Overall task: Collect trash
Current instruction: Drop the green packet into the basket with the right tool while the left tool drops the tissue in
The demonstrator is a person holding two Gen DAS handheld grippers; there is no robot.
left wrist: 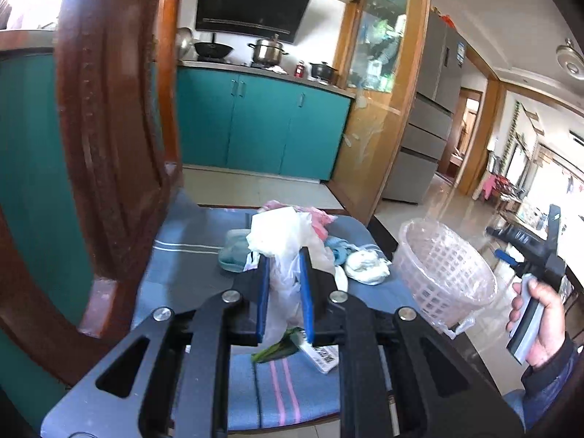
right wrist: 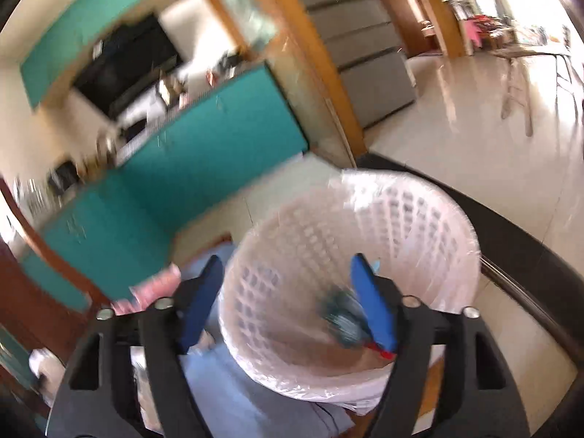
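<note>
My left gripper [left wrist: 285,255] is shut on a crumpled white plastic bag [left wrist: 281,230], lifted a little above a blue striped cloth [left wrist: 189,255]. Behind it on the cloth lie pink, blue and teal scraps and a white tissue wad [left wrist: 367,268]. A green wrapper [left wrist: 277,350] and a white slip with a printed code [left wrist: 323,356] lie under the jaws. My right gripper [right wrist: 287,259] stands open over a bag-lined white mesh basket [right wrist: 401,189]. A blurred teal scrap [right wrist: 341,315] is inside the basket beside the right finger. The left wrist view shows the basket [left wrist: 445,273] at the right, with a person's hand [left wrist: 536,314] on the right gripper's handle.
A dark wooden chair back [left wrist: 109,127] rises close on the left. Teal kitchen cabinets [left wrist: 262,124] with pots on the counter stand behind. A grey fridge [left wrist: 427,138] and glossy tiled floor [left wrist: 419,204] lie to the right. A dark edge [right wrist: 511,241] runs beside the basket.
</note>
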